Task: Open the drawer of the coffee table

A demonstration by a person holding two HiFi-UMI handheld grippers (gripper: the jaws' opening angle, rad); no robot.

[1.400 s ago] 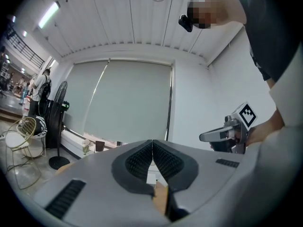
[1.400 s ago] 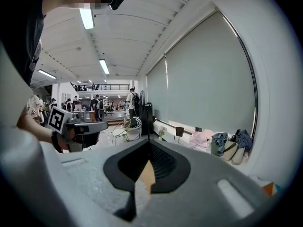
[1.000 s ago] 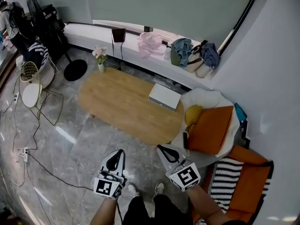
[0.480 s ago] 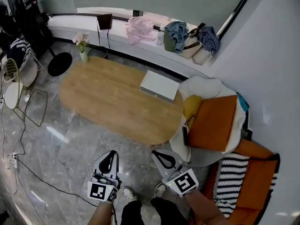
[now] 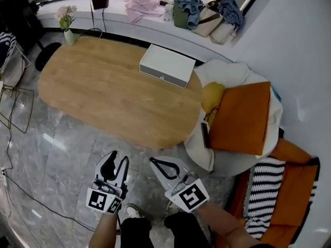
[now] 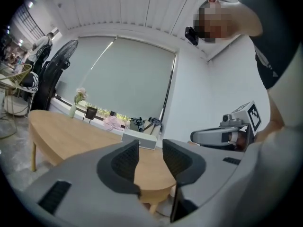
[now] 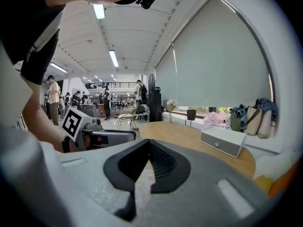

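Change: the coffee table (image 5: 103,97) looms larger and nearer in the head view than a second ago. The left gripper (image 5: 117,160), its jaws together then, has just been opening them.
Left gripper: fingers spread with nothing between them, held over the grey floor (image 5: 62,154) short of the table's near edge.
Right gripper (image 5: 156,163): fingers pressed together at the tips, empty, beside the left one and also short of the table.
Drawer: the white drawer box (image 5: 166,65) lies on the tabletop towards its far right end. Its front with a small knob sits flush, well apart from both grippers.
Nearby: a flower vase (image 5: 66,25) stands by the table's far left end, and an orange cushion (image 5: 240,119) lies on the seat right of the table.
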